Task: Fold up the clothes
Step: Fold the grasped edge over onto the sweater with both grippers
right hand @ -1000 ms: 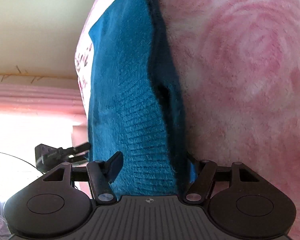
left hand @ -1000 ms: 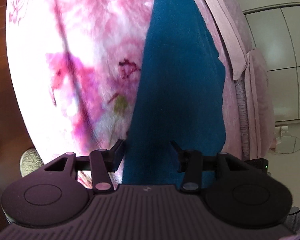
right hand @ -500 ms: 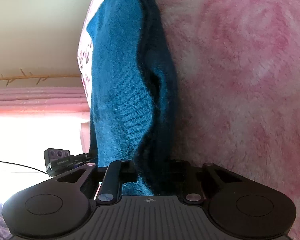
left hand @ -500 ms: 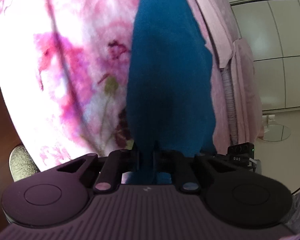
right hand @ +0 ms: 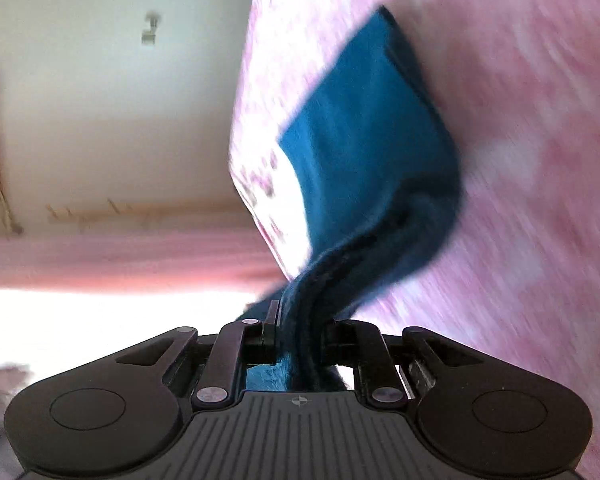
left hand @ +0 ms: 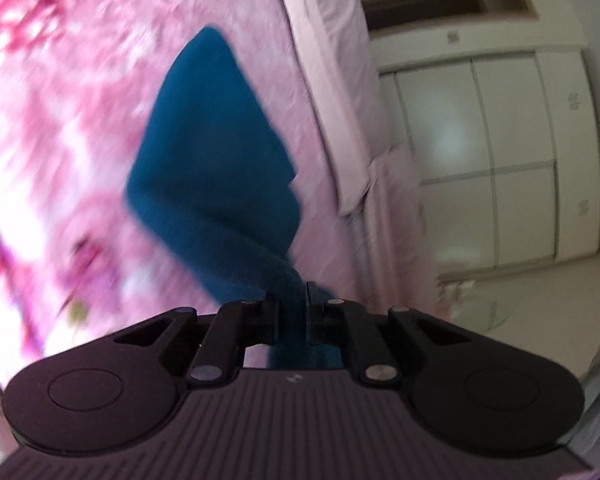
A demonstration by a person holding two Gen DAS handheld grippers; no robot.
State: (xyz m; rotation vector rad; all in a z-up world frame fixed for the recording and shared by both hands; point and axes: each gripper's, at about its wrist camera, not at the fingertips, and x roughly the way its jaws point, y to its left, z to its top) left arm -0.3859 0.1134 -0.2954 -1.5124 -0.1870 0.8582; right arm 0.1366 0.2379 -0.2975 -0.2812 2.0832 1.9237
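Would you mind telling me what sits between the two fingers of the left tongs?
A bunched edge of the blue garment, pinched by the left tongs above the pink bedspread, in the left wrist view.

The left tool (left hand: 291, 307) is matt black: a ribbed housing with a small pale mark at its front edge, two round side lobes with an embossed circle each, and link arms on silver pivot pins. The right tool (right hand: 298, 326) looks alike, its mark a crosshair.

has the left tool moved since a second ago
Yes. The left tool, now shut on the blue cloth, has lifted up and back from the pink bedspread; the white wardrobe now fills more of its view.
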